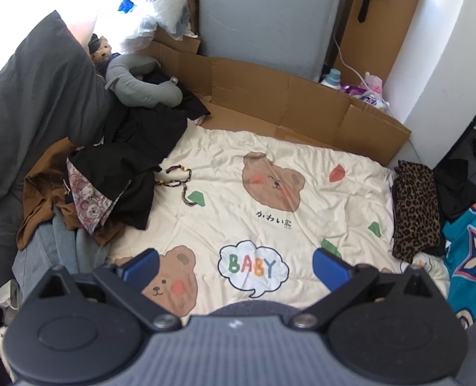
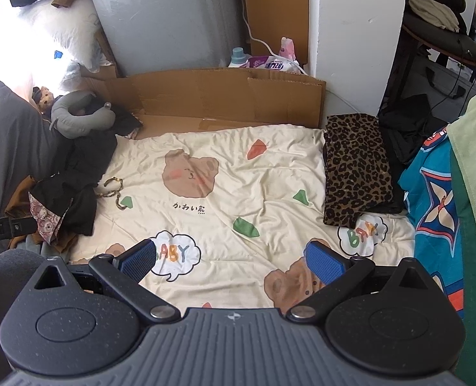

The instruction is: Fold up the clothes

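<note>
- Clothes pile (image 1: 103, 177), unfolded: left edge of the left wrist view, mid-height. Black garment on top, floral fabric (image 1: 90, 202) poking out under it, brown garment (image 1: 41, 199) and denim (image 1: 54, 251) below.
- Same pile (image 2: 70, 173) sits at left, mid-height, in the right wrist view.
- Leopard cloth (image 2: 356, 167), folded flat: right of centre in the right wrist view, lying on the blanket's right edge. Also seen at right in the left view (image 1: 416, 209).
- Black cloth (image 2: 401, 135) just beyond the leopard one, touching it.
- Teal patterned cloth (image 2: 430, 193) at far right, beside the leopard cloth; green cloth (image 2: 475, 160) hangs in front of it at the frame edge.
- Blanket (image 1: 318, 218): cream, bear and "BABY" print, fills the centre of both views, middle bare.
- Bead cord (image 1: 180, 177) on the blanket, just right of the pile.
- Left gripper (image 1: 234, 267): bottom centre, jaws wide, nothing between them, above the blanket.
- Right gripper (image 2: 233, 263): bottom centre, jaws wide, empty, above the blanket.
- Neck pillow (image 1: 138, 83) upper left, behind the pile; small bear toy (image 1: 101, 50) just past it.
- Cardboard (image 1: 286, 103) along the blanket's far edge; grey panel (image 1: 263, 16) upright behind it.
- Bottle (image 2: 238, 58) and packets top centre, behind the cardboard.
</note>
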`<state>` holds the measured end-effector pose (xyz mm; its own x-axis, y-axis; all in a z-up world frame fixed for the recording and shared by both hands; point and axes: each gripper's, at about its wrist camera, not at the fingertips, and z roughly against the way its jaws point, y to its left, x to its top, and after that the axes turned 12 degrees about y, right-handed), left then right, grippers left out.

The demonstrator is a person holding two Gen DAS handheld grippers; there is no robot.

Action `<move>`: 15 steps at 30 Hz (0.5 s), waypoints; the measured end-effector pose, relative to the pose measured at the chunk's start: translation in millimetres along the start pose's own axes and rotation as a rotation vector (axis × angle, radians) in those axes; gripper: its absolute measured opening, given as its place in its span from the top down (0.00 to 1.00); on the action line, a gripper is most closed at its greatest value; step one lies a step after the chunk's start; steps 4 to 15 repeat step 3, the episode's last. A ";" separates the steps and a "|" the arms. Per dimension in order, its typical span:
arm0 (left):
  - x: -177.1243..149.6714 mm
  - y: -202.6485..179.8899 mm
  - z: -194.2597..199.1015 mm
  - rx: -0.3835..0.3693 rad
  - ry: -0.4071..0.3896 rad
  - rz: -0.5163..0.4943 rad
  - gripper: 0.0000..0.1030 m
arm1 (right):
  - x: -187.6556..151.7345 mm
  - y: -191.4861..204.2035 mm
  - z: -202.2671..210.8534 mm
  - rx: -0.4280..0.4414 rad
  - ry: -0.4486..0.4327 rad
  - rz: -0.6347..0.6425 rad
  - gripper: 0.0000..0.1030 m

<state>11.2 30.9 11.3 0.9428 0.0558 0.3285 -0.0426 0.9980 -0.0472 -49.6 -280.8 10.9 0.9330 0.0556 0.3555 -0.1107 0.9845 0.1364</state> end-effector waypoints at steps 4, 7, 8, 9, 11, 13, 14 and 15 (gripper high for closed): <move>-0.2 -3.2 -0.6 0.002 0.008 -0.011 0.01 | -0.2 -1.0 0.2 0.001 -0.001 -0.002 0.01; -0.2 -3.2 -0.6 0.002 0.008 -0.011 0.01 | -0.2 -1.0 0.2 0.001 -0.001 -0.002 0.01; -0.2 -3.2 -0.6 0.002 0.008 -0.011 0.01 | -0.2 -1.0 0.2 0.001 -0.001 -0.002 0.01; -0.2 -3.2 -0.6 0.002 0.008 -0.011 0.01 | -0.2 -1.0 0.2 0.001 -0.001 -0.002 0.01; -0.2 -3.2 -0.6 0.002 0.008 -0.011 0.01 | -0.2 -1.0 0.2 0.001 -0.001 -0.002 0.01; -0.2 -3.2 -0.6 0.002 0.008 -0.011 0.01 | -0.2 -1.0 0.2 0.001 -0.001 -0.002 0.01; -0.2 -3.2 -0.6 0.002 0.008 -0.011 0.01 | -0.2 -1.0 0.2 0.001 -0.001 -0.002 0.01; -0.2 -3.2 -0.6 0.002 0.008 -0.011 0.01 | -0.2 -1.0 0.2 0.001 -0.001 -0.002 0.01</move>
